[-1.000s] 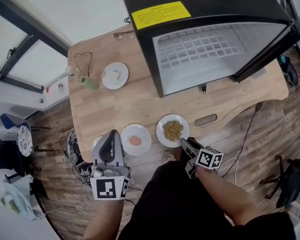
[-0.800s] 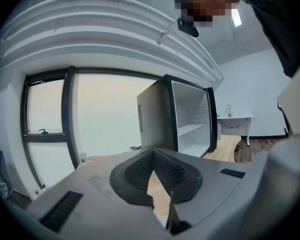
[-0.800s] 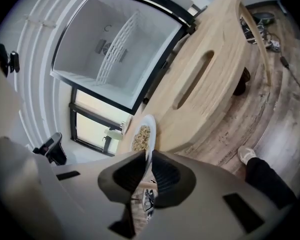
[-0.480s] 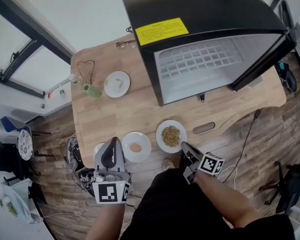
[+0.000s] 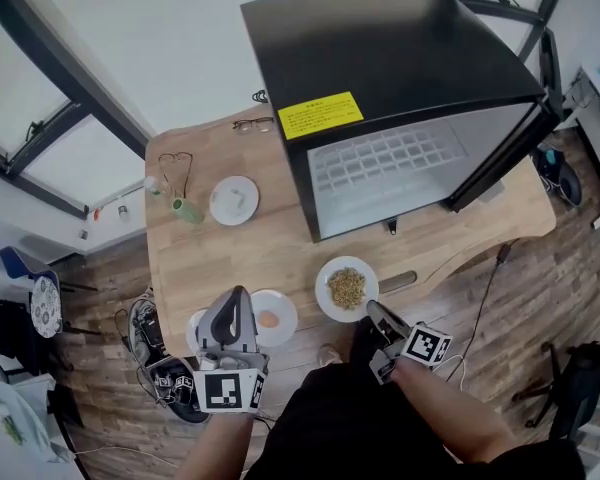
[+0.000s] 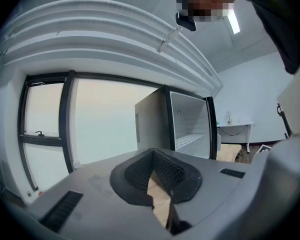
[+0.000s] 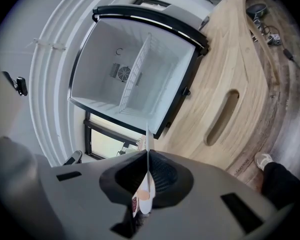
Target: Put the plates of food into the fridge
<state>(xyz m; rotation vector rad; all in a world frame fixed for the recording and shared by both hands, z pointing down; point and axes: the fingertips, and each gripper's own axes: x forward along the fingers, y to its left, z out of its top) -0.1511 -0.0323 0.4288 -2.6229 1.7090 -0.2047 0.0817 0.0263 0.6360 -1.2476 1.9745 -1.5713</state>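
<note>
Now | plate (image 5: 326,290): grains (image 5: 347,287), right gripper (image 5: 373,310) clamps rim | fridge (image 5: 380,48): open

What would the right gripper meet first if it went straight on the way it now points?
Beyond the plate of brownish grains that it is shut on, the right gripper faces the open fridge. It would probably meet the fridge's lower front edge or enter the compartment, though depth is unclear.
</note>
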